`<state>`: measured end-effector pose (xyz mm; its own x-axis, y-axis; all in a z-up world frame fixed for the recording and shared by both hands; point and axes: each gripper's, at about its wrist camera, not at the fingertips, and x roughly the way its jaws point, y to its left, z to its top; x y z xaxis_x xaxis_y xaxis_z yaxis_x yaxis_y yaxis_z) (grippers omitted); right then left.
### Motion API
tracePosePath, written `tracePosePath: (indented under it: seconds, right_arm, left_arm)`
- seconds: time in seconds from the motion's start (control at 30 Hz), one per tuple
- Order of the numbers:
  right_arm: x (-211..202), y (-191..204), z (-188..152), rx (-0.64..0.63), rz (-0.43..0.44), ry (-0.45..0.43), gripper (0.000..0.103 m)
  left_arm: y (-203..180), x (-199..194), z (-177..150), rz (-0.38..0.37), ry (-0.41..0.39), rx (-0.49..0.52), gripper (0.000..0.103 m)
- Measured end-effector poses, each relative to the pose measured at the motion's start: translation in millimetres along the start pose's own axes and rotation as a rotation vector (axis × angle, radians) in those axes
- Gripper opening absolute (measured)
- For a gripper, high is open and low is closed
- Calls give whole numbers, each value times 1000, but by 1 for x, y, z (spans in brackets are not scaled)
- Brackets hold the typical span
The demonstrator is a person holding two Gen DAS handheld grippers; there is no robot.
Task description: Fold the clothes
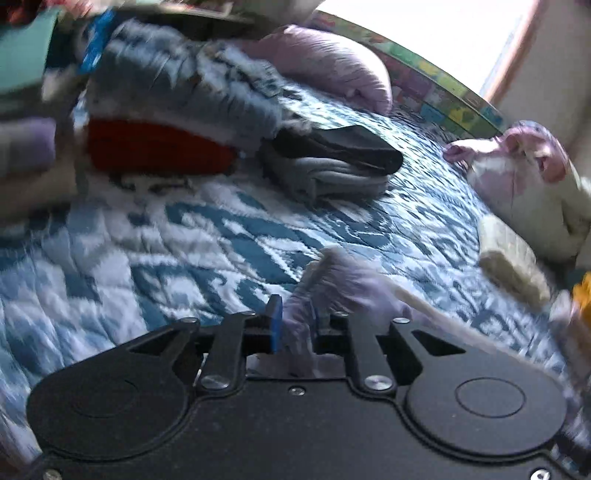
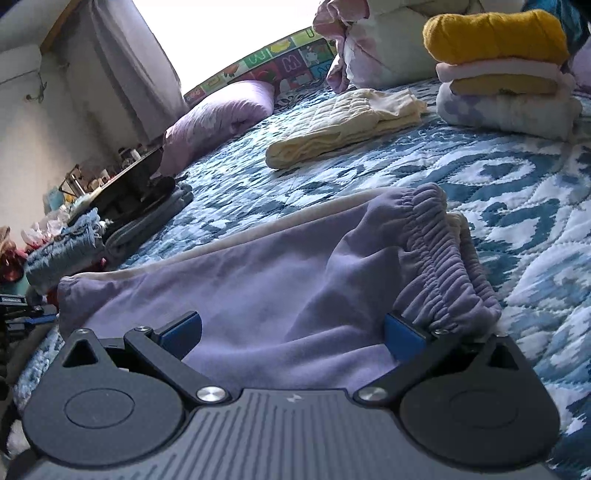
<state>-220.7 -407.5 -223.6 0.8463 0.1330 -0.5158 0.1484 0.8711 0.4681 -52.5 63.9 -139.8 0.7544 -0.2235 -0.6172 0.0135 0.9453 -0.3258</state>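
I'm part-way through folding the lavender pants (image 2: 280, 280) — they lie spread on the blue-and-white quilt (image 2: 480, 177) just in front of me, the gathered elastic waistband (image 2: 443, 236) bunched at the right. My left gripper (image 1: 295, 325) has its blue pads pinched narrow on a bunch of that lavender cloth, a cream stripe trailing off to the right. My right gripper (image 2: 295, 328) stands wide, pads apart with the fabric lying between them, the right pad just at the waistband but not pressing.

Next, I judge, the right has to close on the waistband edge so both ends can be carried over into a fold; the cloth is slack and will sag between grips.

No baskets or bins that I can see. Finished things sit on the quilt: a far-right stack topped by a mustard piece (image 2: 495, 33), and a cream folded garment (image 2: 343, 125) mid-bed.
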Motion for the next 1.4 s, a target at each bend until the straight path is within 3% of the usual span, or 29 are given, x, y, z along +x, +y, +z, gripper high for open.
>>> tracePosePath:
  seconds: [0.13, 0.2, 0.27, 0.33, 0.43, 0.57, 0.7, 0.83, 1.03, 1.13, 1.2, 1.27, 1.3, 1.33, 1.37, 1.4]
  right_arm:
    - [0, 2, 0, -14, -8, 2, 103]
    - [0, 4, -1, -24, -12, 4, 103]
    - [-1, 6, -1, -39, -21, 8, 103]
    - [-5, 9, 1, -48, -22, 12, 103]
    - [-16, 17, 9, -67, -57, 63, 102]
    - [-34, 22, 31, -120, -114, 152, 102]
    - [-51, 12, 62, -127, -122, 144, 103]
    - [-42, -17, 86, -83, -158, 170, 103]
    - [-2, -67, 99, 112, -67, 249, 100]
    - [17, -77, 96, 151, -40, 294, 78]
    - [25, -76, 91, 120, -50, 312, 75]
    - [27, -71, 89, 81, -51, 309, 74]
    - [27, -68, 91, 59, -58, 312, 68]
    - [26, -66, 90, 47, -61, 309, 61]
    - [25, -64, 90, 35, -63, 307, 41]
    - [24, -61, 89, 23, -65, 304, 36]
  left_arm:
    - [-23, 3, -3, -82, -22, 153, 38]
    - [-34, 16, -6, -103, -6, 212, 40]
    - [-35, 50, -8, -29, 122, 224, 49]
    - [-34, 72, -9, 15, 205, 227, 41]
    - [-48, 51, 0, -58, 161, 280, 61]
    - [-50, 34, 9, -60, 128, 338, 64]
    - [-31, 34, 16, -38, 120, 316, 68]
    - [-9, 54, 26, -39, 171, 231, 68]
    - [14, 90, 41, -114, 269, 125, 72]
    - [12, 105, 44, -160, 303, 120, 74]
    - [8, 111, 44, -171, 318, 138, 75]
    - [3, 110, 41, -168, 313, 177, 71]
    - [1, 110, 40, -167, 310, 197, 61]
    - [-2, 108, 38, -180, 314, 213, 31]
    - [-4, 107, 36, -170, 311, 224, 26]
    - [-5, 104, 36, -165, 300, 231, 22]
